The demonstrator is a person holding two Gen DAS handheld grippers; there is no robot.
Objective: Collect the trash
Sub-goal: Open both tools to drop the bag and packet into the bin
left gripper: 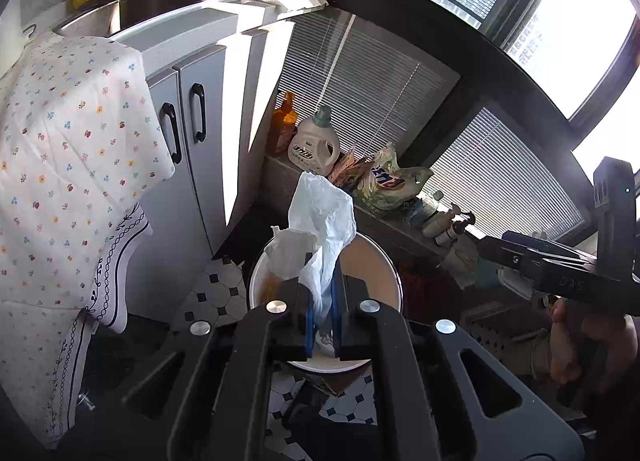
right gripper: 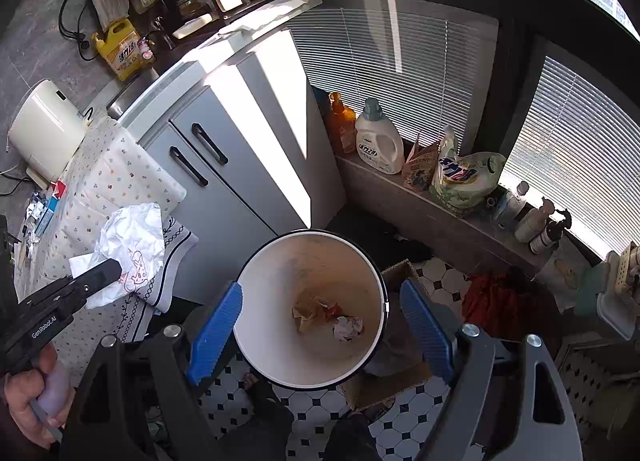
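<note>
**Item: crumpled white paper, held over the bin**

Location: clamped in the left claw [left gripper: 322,301], hanging above the rim of the white bin [right gripper: 276,257] on the tiled floor [right gripper: 444,281].

Claw states: left claw together on the crumpled white paper [left gripper: 324,221]. Right claw [right gripper: 320,317] wide apart, nothing between its blue pads [right gripper: 218,325], poised over the bin mouth.

Bin contents: brown and white wrappers [right gripper: 324,315] at the bottom.

Orientation: the paper's long axis runs along the fingers, its loose end fanning forward past the tips.

Handling note: judged best to centre the paper over the opening before parting the claw, so that the fanned end clears the rim.
</note>
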